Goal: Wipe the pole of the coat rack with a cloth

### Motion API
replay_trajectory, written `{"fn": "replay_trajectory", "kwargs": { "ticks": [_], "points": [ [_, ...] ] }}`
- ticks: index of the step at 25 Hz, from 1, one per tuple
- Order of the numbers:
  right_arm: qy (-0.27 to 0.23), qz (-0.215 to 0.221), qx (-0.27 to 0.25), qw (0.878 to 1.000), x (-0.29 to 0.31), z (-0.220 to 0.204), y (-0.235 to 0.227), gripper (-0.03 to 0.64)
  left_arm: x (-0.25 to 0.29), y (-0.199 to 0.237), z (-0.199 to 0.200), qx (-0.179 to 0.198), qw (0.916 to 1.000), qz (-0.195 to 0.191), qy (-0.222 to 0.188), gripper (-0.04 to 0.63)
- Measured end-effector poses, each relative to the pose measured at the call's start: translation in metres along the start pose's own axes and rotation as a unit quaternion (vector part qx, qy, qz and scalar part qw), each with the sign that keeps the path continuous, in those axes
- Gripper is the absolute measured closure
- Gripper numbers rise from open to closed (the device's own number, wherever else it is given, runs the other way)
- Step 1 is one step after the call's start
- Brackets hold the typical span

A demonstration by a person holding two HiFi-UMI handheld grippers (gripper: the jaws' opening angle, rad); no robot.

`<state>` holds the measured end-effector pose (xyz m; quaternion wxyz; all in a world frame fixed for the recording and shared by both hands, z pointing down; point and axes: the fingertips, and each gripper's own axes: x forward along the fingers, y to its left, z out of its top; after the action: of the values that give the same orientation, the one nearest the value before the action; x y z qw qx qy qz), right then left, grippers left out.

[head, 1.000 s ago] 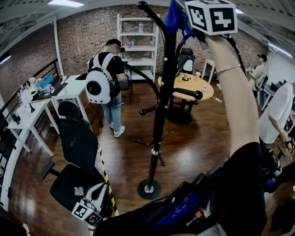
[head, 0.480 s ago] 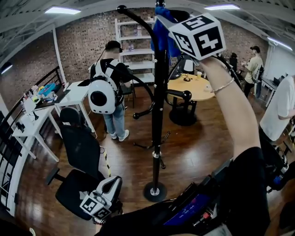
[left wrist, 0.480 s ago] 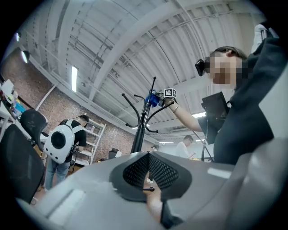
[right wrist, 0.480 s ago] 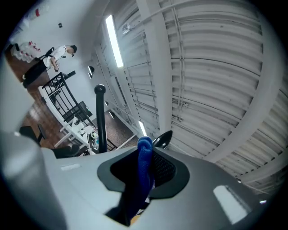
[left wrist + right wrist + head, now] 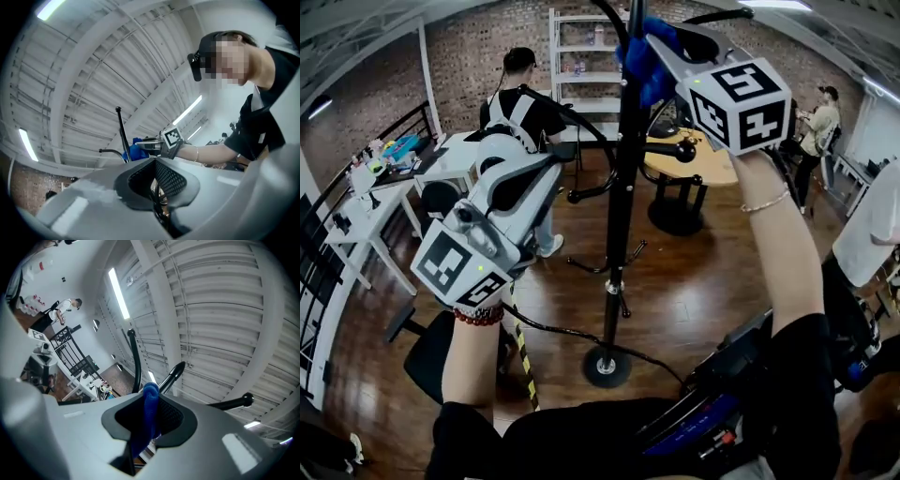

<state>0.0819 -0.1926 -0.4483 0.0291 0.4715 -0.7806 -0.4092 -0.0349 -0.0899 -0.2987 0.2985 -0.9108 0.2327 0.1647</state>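
My right gripper (image 5: 667,49) is clamped on the blue cloth (image 5: 642,64), held against the coat rack's pole (image 5: 619,225) at 12 o'clock in the head view. Only the right gripper view shows the fold pinched between the jaws (black hooks (image 5: 174,373) beyond). My left gripper (image 5: 546,171), at 9 o'clock, has its jaws together, empty.

Blue cloth (image 5: 639,64), black coat rack pole (image 5: 622,216), black-and-white marker cube (image 5: 739,98), brown wooden floor (image 5: 703,281)
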Motion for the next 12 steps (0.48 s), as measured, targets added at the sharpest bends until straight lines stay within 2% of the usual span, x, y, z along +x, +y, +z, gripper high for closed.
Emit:
{"fn": "replay_trajectory", "kwargs": {
  "ticks": [3, 6, 12],
  "points": [
    [-0.004, 0.004, -0.004, 1.0, -0.015, -0.012, 0.01, 0.54, 0.027, -0.004, -0.001, 0.013, 0.9998, -0.01, 0.009, 0.589],
    [0.0, 0.039, 0.015, 0.999, -0.026, -0.029, 0.024, 0.54, 0.029, -0.02, -0.009, 0.005, 0.9999, -0.011, 0.007, 0.589],
    [0.03, 0.113, 0.019, 0.993, -0.035, -0.057, 0.065, 0.541, -0.005, -0.05, -0.011, -0.015, 0.9995, 0.027, 0.003, 0.589]
  ]
}}
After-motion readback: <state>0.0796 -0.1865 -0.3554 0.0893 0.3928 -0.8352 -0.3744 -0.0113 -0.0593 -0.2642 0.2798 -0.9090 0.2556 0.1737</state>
